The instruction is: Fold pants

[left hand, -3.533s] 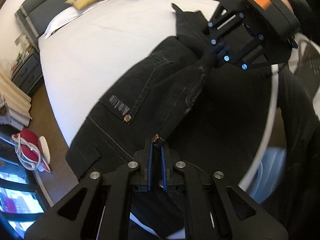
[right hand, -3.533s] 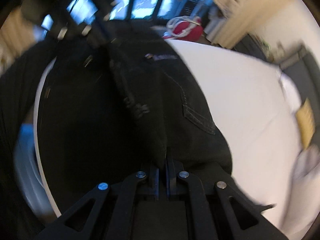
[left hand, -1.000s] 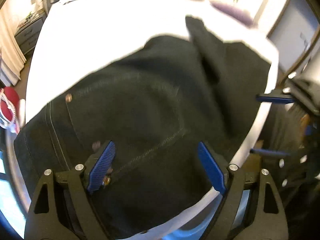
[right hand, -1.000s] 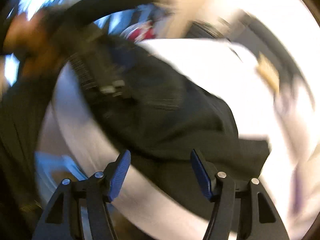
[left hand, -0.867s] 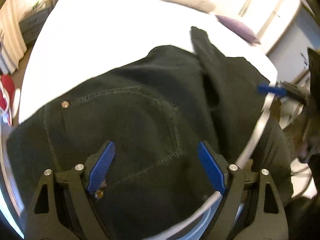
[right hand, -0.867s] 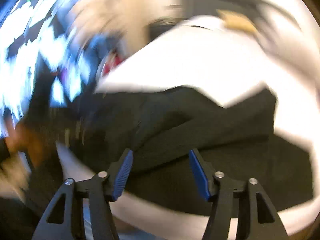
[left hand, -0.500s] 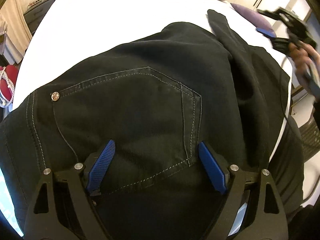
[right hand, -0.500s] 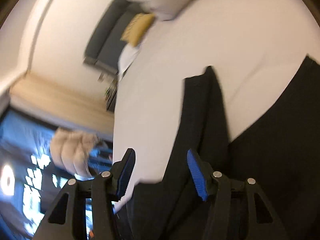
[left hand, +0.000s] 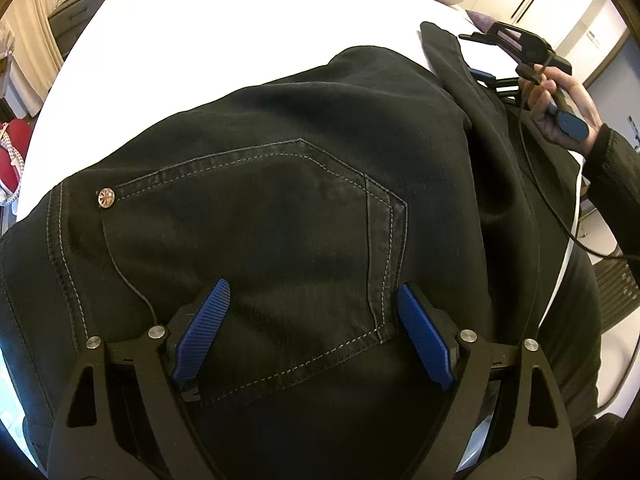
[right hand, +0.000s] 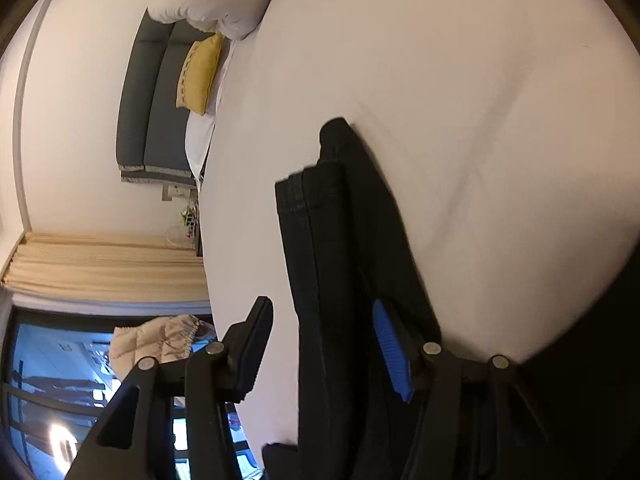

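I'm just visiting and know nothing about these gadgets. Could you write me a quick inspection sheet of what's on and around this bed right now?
Surface: white bed sheet, mostly bare.
Job's things: black denim pants spread on the bed, back pocket up; one leg end extends over the sheet.
Clutter: nothing seen on the sheet.
Grippers: left gripper open over the pocket; right gripper open astride the leg.
Cables: thin black cable hanging from the right hand.
Surroundings: yellow cushion, grey headboard, cream curtain, window.

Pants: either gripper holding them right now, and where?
Neither. The left gripper is open over the back pocket; the right gripper is open astride the leg end of the pants.
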Demonstrator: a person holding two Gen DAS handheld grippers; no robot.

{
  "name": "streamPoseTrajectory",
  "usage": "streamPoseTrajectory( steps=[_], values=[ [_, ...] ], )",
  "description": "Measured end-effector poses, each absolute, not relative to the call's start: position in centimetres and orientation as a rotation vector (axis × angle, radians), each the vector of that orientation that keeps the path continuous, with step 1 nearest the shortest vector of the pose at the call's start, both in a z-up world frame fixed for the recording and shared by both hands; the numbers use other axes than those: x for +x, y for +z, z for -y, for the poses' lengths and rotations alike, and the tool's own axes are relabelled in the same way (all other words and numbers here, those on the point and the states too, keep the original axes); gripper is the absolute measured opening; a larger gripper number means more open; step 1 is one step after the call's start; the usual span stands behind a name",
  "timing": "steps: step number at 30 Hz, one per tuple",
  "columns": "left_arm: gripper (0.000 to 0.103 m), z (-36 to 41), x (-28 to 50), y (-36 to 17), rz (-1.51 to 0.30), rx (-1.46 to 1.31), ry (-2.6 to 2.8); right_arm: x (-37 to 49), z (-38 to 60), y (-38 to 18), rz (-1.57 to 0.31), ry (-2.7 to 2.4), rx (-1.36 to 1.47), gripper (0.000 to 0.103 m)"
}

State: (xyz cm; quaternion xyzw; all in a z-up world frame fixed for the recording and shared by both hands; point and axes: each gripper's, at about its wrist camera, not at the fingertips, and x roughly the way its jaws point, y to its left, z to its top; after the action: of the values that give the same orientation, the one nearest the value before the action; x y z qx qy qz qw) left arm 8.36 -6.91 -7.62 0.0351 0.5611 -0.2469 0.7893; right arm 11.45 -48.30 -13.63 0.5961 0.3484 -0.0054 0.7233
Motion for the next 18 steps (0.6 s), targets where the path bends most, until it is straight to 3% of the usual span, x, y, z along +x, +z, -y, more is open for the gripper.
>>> streamPoseTrajectory(
  steps=[4, 7, 9, 11, 13, 18],
  values=[
    [0.085, 6.8, 8.2, -7.6, -1.204, 0.073, -0.534, 10.9, 48.3, -13.2, -0.755, -0.011, 1.333, 0.053],
    [0.085, 6.8, 8.2, -7.6, -1.203, 0.073, -0.535, 12.0, 48.1, -13.5, -0.772, 0.007, 1.324, 0.042],
    [0.085, 6.7, 8.0, -7.4, -1.205, 0.074, -0.536, 12.9, 48.1, -13.8, -0.781, -0.001, 1.320, 0.022],
    [0.084, 6.7, 8.1, -7.2, -1.209, 0.075, -0.541, 13.1, 48.1, -13.8, -0.778, -0.008, 1.313, 0.009],
    [0.078, 6.6, 8.2, -6.7, -1.213, 0.074, -0.538, 12.7, 48.0, -13.0, -0.750, -0.005, 1.293, 0.006],
    [0.029, 5.9, 8.6, -5.1, -1.209, -0.006, -0.562, 9.7, 47.5, -9.0, -0.674, -0.003, 1.181, 0.005]
  ],
)
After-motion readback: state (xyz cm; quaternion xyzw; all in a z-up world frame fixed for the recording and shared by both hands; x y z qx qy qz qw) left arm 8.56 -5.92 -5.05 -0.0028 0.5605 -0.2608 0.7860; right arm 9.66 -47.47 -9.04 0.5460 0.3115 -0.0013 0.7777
